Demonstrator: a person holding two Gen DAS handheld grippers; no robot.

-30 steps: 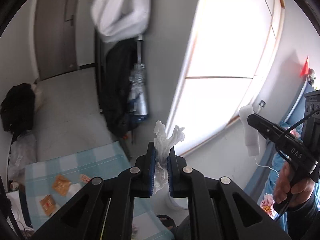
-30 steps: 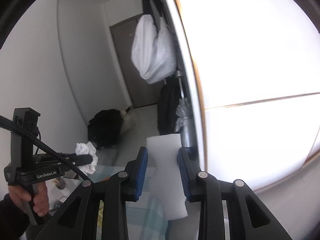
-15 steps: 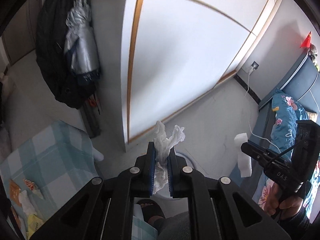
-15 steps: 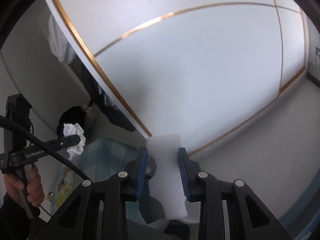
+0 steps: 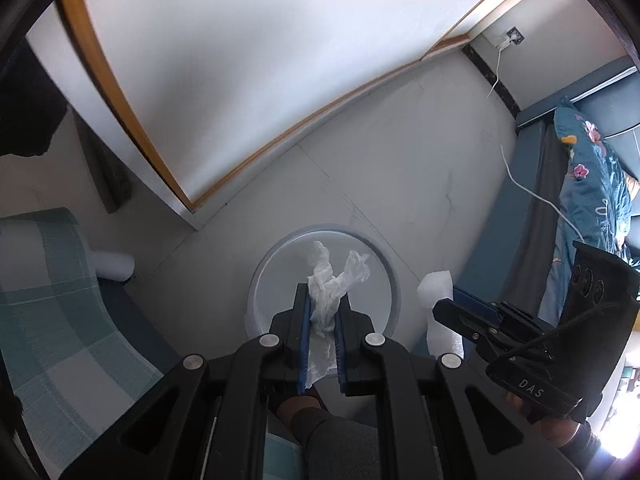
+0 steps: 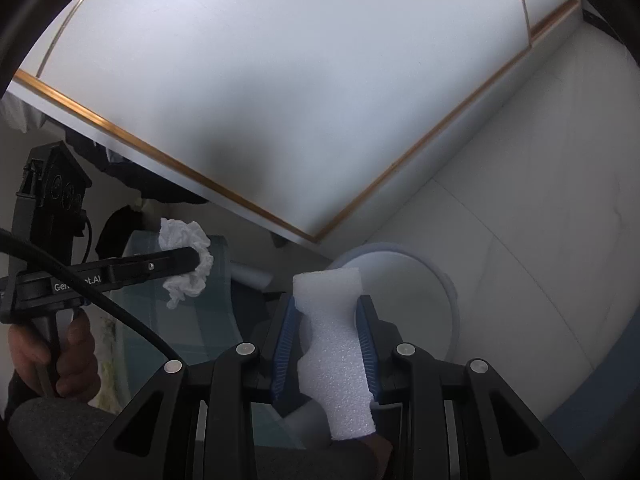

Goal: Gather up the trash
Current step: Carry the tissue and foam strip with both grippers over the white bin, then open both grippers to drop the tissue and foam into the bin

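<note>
From my left gripper [image 5: 323, 300], the tissue [image 5: 334, 280] it clamps hangs over the round bin [image 5: 256, 280] on the floor [image 5: 420, 168]. My right gripper [image 6: 326, 308], with the foam piece [image 6: 332, 352] between its pads, sits just right of the bin's rim. Table [image 5: 48, 300] lies left, bed [image 5: 592, 184] right, sliding door [image 5: 240, 60] behind the bin.

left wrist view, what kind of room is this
Probably a bedroom in a home: a bed with floral bedding along the right wall, a charging cable running from a wall socket, and a round bin on the tiled floor.
</note>
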